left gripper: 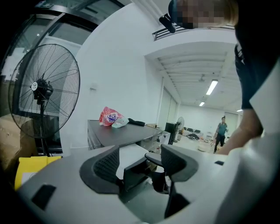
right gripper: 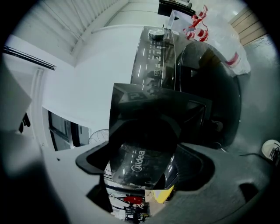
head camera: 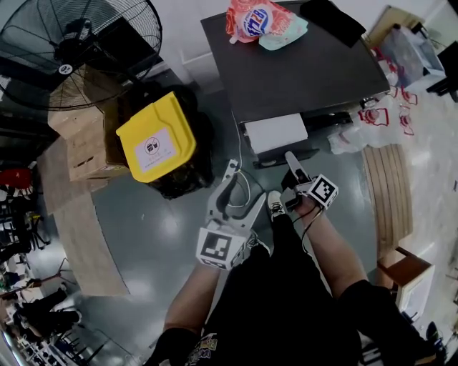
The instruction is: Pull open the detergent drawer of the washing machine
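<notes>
- 2 grippers seen: right gripper (head camera: 292,170) is clamped on front panel of detergent drawer (head camera: 276,133), w/ "Midea" print seen betw. its jaws.
- Nothing is held by left gripper (head camera: 242,187); jaws are spread, near the right one.
- Drawer is seen pulled out of washing machine (head camera: 300,68), white inside exposed.
- Refill pouch (head camera: 259,20) is laid on machine top; yellow bin (head camera: 157,137) & fan (head camera: 75,43) are set to the left.

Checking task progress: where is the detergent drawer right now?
Head view, centre: the detergent drawer juts out of the washing machine's front, white inside showing, its dark front panel between the right gripper's jaws.
</notes>
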Demonstrator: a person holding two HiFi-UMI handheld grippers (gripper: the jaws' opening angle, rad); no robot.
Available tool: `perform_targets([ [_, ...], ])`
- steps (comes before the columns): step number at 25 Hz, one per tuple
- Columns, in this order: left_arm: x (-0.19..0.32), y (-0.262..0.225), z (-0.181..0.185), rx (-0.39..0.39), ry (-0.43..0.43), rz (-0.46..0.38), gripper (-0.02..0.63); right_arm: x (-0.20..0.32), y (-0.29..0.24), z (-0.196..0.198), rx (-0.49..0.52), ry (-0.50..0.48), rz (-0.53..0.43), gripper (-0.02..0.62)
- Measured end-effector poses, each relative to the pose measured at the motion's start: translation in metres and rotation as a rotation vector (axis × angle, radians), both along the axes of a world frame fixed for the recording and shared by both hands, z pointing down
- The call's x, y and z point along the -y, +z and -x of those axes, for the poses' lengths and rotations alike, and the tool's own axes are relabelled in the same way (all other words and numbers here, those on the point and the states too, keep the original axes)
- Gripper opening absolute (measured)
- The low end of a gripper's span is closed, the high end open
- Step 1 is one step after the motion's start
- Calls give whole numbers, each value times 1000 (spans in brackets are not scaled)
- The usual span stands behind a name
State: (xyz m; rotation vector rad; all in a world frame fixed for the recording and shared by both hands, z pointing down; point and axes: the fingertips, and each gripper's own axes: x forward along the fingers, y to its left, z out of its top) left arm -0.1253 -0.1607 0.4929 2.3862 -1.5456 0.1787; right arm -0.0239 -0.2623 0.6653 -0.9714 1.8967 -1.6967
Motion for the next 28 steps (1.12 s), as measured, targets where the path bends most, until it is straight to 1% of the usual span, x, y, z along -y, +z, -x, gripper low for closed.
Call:
perform_targets([
  [5,-18,1,-9,-12,23,-18,272,-23,1,-12,-6,16,-1,467],
  [9,-30,-4,-14,-6,35,-20,272,-37,2,-19,2,21,-9,466],
  [14,-48,-5,-16,-4,36,-26,272,-59,7,-27,-10,24,3,466],
  [19,-66,0,-18,5,55,-41,272,-78,13,-33,-22,25,3,466],
  [21,-73,-2,-20,4,68,-41,272,-83,13,-34,-28,37,18,468],
  [22,-77,-2,-21,4,73,-40,272,-87,13,-35,-36,43,29,467],
  [23,-81,-3,-21,3,75,-39,272,-91,12,-36,-53,44,39,452],
  [25,-88,-8,-20,-1,74,-36,272,-104,9,-36,-105,22,42,431],
  [26,-90,-10,-20,-4,77,-41,272,-110,2,-34,-125,-3,9,377],
  [27,-93,-11,-20,-7,85,-49,272,-112,-12,-29,-130,-37,-68,345],
  [28,-96,-12,-20,-10,93,-56,272,-113,-29,-23,-125,-72,-166,342],
])
